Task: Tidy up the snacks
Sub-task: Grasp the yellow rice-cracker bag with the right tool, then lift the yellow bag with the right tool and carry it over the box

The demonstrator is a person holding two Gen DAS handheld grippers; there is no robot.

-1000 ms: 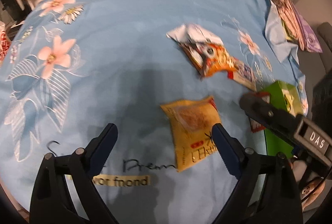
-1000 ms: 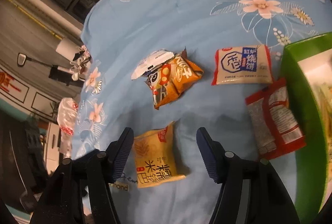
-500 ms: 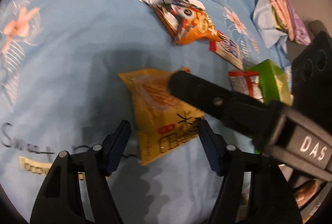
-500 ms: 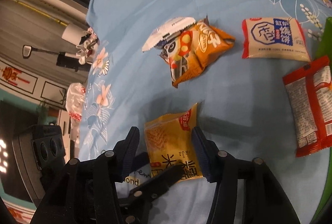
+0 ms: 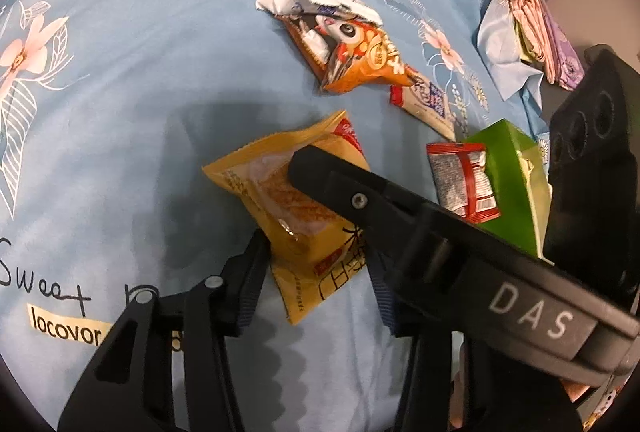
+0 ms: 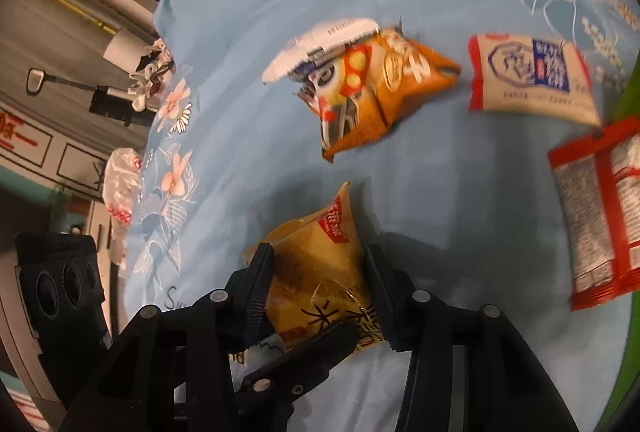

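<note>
A yellow snack packet (image 5: 296,208) lies on the blue flowered cloth (image 5: 168,44). My left gripper (image 5: 316,272) is closed on its near end. My right gripper (image 6: 316,292) is closed on the same packet (image 6: 316,268) from the other side; one of its fingers (image 5: 340,188) crosses the packet in the left wrist view. An orange chip bag (image 5: 356,56) with a white packet (image 5: 316,0) at its top lies beyond. A white and blue packet (image 6: 532,76) and a red packet (image 6: 600,208) lie by the green box (image 5: 508,184).
The green box stands at the right with its rim (image 6: 628,92) at the edge of the right wrist view. Folded cloths (image 5: 532,20) hang past the far right. A shelf with small items (image 6: 136,72) stands beyond the cloth's left edge.
Both grippers have moved in on the yellow packet and narrowed from wide open until their fingers press its sides. The packet's far end has lifted and crumpled.
</note>
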